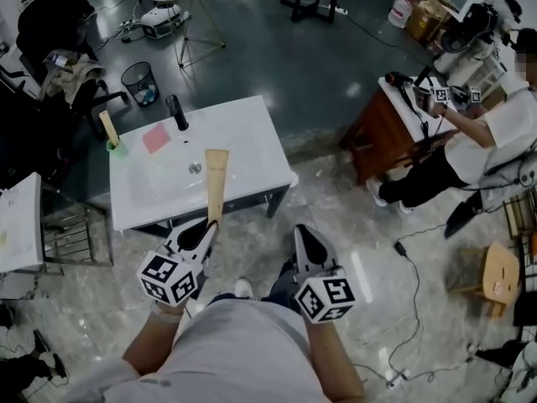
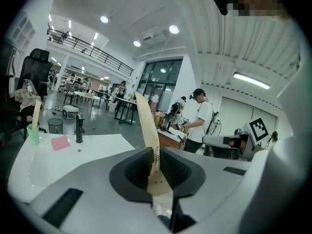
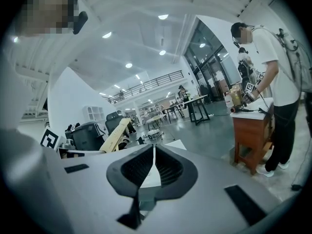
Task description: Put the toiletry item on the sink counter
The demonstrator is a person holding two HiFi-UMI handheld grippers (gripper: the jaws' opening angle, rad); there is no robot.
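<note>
My left gripper [image 1: 207, 235] is shut on the lower end of a long flat wooden toiletry stick [image 1: 216, 183]. The stick rises from the jaws, and in the head view its wide tip lies over the basin of the white sink counter [image 1: 252, 133]. In the left gripper view the pads clamp the stick [image 2: 146, 126] on both sides, and the counter [image 2: 97, 145] lies ahead to the left. My right gripper [image 1: 302, 240] hangs beside it, off the counter's front edge. Its jaws [image 3: 154, 162] are shut with nothing between them.
On the counter stand a black faucet [image 1: 177, 112], a green cup [image 1: 117, 147] holding a wooden stick, and a pink pad [image 1: 156, 138]. A person [image 1: 495, 133] works at a wooden cabinet [image 1: 390, 128] to the right. A wire bin [image 1: 139, 82] stands behind, and cables cross the floor.
</note>
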